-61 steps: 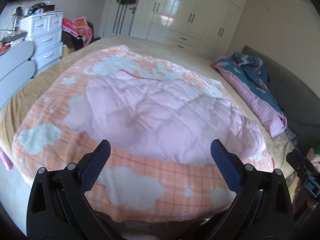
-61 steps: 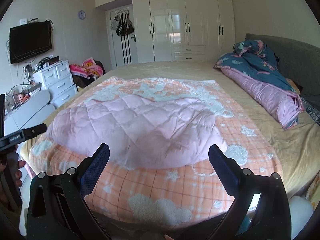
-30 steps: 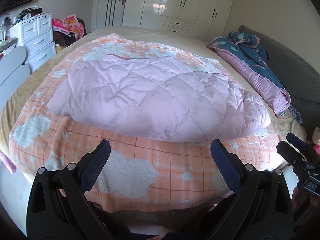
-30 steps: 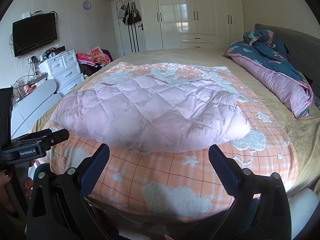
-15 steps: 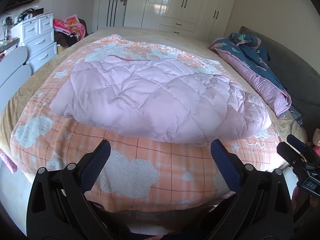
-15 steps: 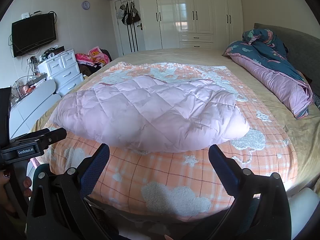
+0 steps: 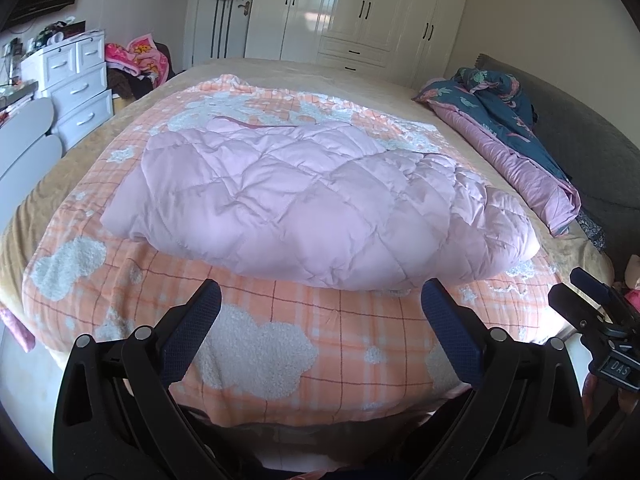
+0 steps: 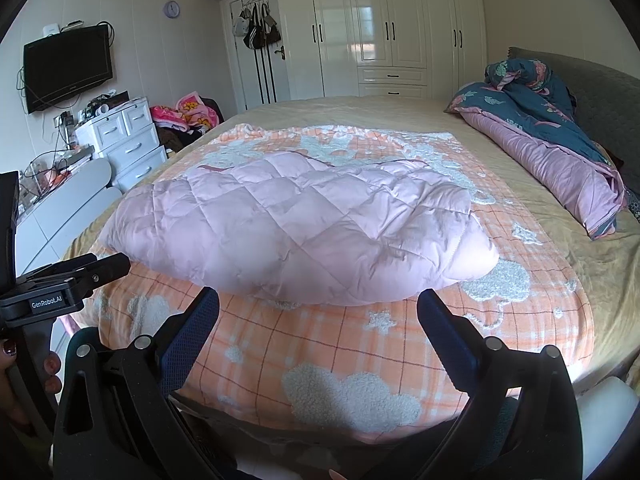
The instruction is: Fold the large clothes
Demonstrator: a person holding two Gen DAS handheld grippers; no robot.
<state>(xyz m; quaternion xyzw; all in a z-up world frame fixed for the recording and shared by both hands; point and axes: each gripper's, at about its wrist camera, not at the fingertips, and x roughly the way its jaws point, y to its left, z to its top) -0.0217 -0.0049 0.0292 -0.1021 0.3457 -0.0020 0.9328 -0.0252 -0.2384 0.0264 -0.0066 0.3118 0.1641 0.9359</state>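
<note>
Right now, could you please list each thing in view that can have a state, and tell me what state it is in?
left gripper: open, empty, held short of the bed's near edge
right gripper: open, empty, also off the bed
pink quilted coat: lying folded over on the blanket, untouched
orange plaid blanket: spread flat over the bed
blue floral duvet: bunched along the headboard side
wardrobe doors: closed
television: off

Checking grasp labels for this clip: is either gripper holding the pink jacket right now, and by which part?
Nothing is held. The left gripper and right gripper are both open, short of the jacket, which lies untouched on the blanket.
</note>
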